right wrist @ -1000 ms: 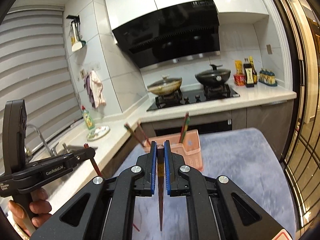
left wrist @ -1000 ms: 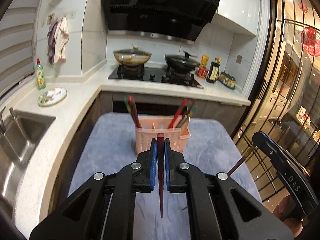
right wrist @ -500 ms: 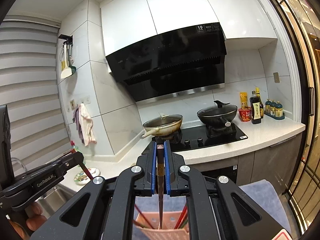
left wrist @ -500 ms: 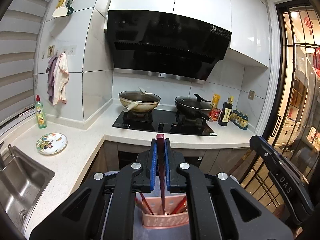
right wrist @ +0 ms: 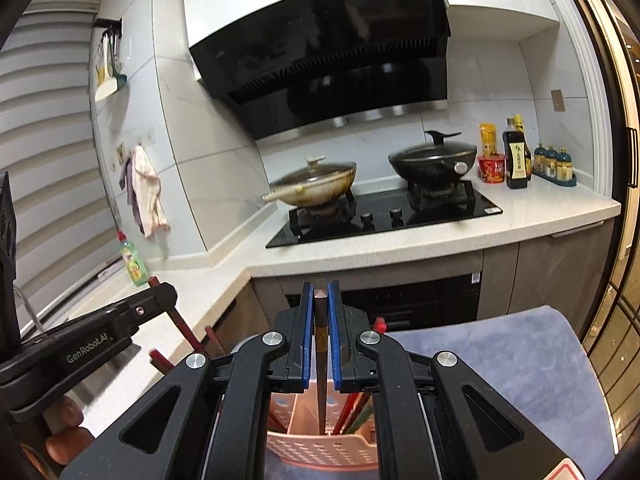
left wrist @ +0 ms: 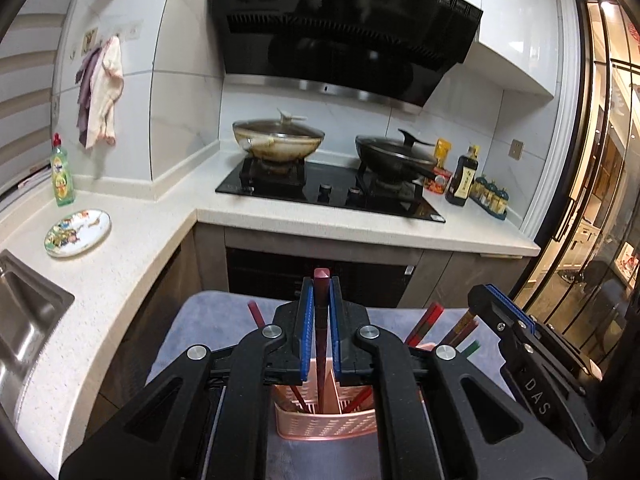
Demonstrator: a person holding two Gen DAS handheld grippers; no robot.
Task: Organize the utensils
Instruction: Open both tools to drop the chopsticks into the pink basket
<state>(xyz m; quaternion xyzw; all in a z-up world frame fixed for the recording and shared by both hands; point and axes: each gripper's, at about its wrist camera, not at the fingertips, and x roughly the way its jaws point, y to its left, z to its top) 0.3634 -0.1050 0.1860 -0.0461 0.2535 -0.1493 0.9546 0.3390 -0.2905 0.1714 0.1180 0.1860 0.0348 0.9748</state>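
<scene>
A pink perforated utensil holder (left wrist: pixel 326 426) stands on the blue-grey table cloth (left wrist: pixel 188 324), right below both grippers. Several red and brown chopsticks (left wrist: pixel 424 320) lean in it. My left gripper (left wrist: pixel 319 285) is shut on a dark red chopstick (left wrist: pixel 320 344) that hangs upright, its lower end inside the holder's mouth. My right gripper (right wrist: pixel 319 294) is shut on a dark brown chopstick (right wrist: pixel 321 364) that also reaches down into the holder (right wrist: pixel 320 450). The left gripper (right wrist: pixel 158 294) shows in the right wrist view, the right gripper (left wrist: pixel 500 312) in the left wrist view.
Beyond the table runs an L-shaped white counter (left wrist: pixel 360 228) with a black hob and two lidded woks (left wrist: pixel 278 140). A steel sink (left wrist: pixel 24 320), a patterned plate (left wrist: pixel 78 232) and a green soap bottle (left wrist: pixel 62 172) are on the left. Sauce bottles (right wrist: pixel 516 156) and a glass door are on the right.
Both grippers have carried their chopsticks forward over the table to the holder. The holder, earlier ahead of the fingers, now sits under them with the chopstick ends lowered into it.
</scene>
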